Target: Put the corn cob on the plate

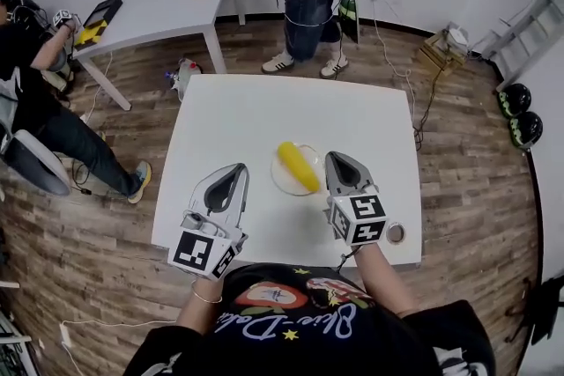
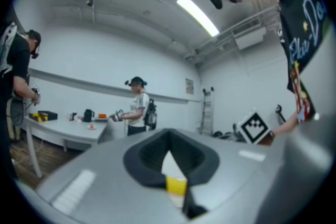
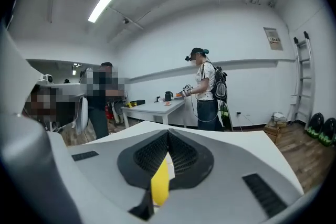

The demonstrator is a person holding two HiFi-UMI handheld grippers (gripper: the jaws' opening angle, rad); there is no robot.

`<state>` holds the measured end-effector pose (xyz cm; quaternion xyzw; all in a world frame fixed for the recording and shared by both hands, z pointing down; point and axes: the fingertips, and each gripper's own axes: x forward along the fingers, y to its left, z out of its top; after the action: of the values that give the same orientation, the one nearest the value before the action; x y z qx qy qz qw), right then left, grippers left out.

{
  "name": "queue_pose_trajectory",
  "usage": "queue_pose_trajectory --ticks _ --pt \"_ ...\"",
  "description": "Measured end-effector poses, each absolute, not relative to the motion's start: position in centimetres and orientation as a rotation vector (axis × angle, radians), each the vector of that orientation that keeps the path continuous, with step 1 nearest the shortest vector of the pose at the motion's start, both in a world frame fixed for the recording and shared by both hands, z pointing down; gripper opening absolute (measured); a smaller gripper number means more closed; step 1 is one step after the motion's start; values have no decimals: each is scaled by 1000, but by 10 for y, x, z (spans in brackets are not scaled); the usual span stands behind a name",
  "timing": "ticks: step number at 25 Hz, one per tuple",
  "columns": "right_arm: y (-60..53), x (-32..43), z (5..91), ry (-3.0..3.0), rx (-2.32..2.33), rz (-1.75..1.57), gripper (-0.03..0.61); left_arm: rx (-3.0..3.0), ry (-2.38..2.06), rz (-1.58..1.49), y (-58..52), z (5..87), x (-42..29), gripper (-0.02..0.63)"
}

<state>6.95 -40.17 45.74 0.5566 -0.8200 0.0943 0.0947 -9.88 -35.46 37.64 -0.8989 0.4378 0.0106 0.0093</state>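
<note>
While the corn cob lies on the plate, left gripper and right gripper, both closed empty, flank its rim.

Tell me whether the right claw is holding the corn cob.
No, the corn cob lies on the plate, apart from the right claw beside it.
</note>
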Motion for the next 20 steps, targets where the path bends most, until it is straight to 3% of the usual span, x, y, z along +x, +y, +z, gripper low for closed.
queue_pose_trajectory --ticks 5,20 --pt "-386 72 438 -2426 1700 95 14 -2834 1332 57 -352 377 -90 -9" --pt "-372 70 440 -2422 1700 177 14 -2859 1328 48 -346 382 -91 -9"
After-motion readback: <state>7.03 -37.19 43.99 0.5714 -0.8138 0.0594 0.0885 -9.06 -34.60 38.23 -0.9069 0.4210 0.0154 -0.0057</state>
